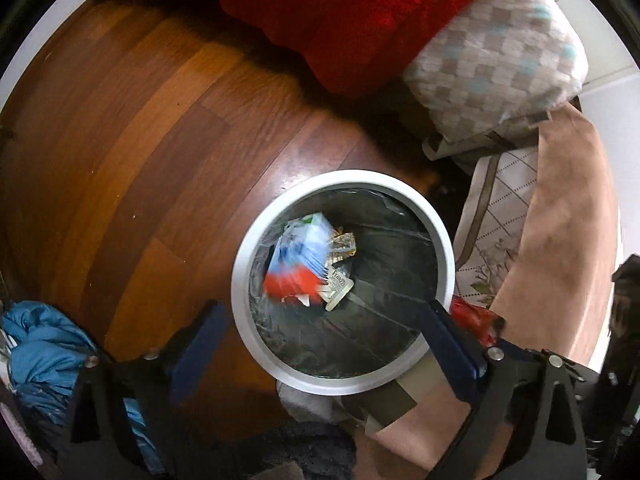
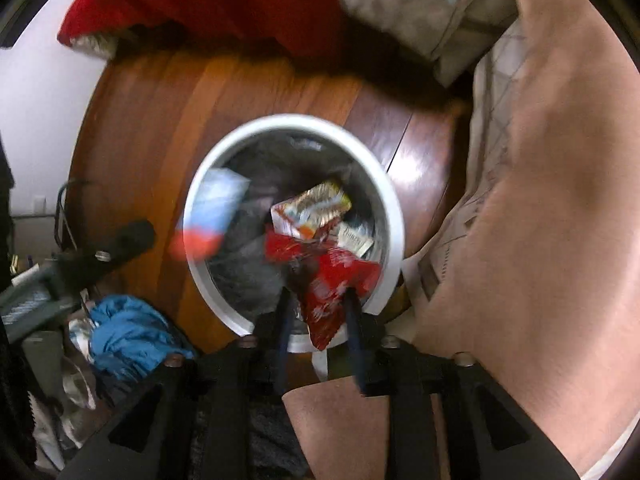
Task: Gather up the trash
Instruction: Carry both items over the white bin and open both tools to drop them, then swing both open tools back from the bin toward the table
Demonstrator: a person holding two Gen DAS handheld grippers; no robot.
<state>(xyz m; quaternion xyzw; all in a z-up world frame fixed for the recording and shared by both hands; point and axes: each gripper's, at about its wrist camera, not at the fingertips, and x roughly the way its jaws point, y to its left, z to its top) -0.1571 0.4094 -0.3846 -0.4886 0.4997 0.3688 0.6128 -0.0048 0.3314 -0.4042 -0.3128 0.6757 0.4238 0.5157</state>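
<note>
We start with the red wrapper [image 2: 334, 300], pinched between the fingers of our right gripper [image 2: 318, 308]. It hangs just above the near rim of the white trash bin [image 1: 434, 216], its long axis running roughly along the fingers, one end poking down past the rim and the crumpled bulk reaching over the bin's mouth. So the drop point lies straight ahead and below: a small carry forward puts the wrapper wholly over the opening before the fingers part.

The left gripper [image 1: 324, 340] holds nothing; its fingers are spread wide, straddling the bin's near side. A blue, white and red packet [image 1: 298, 260] shows blurred over the bin's mouth, apparently falling, though the blur keeps us from being sure. The right gripper is therefore the one with work left.

Inside the bin, on the dark liner, lie a gold-and-red snack wrapper [image 2: 314, 210] and a small pale packet [image 1: 338, 286] with dark lettering; its print is too smeared for us to read, and no brand on the red wrapper can be made out either.

Around the bin we see wooden floor [image 1: 140, 140], a red blanket [image 1: 340, 12], a checked pillow [image 1: 496, 68], a tan cover [image 1: 568, 220] to the right, and a blue garment [image 1: 40, 344] heaped on the left.
</note>
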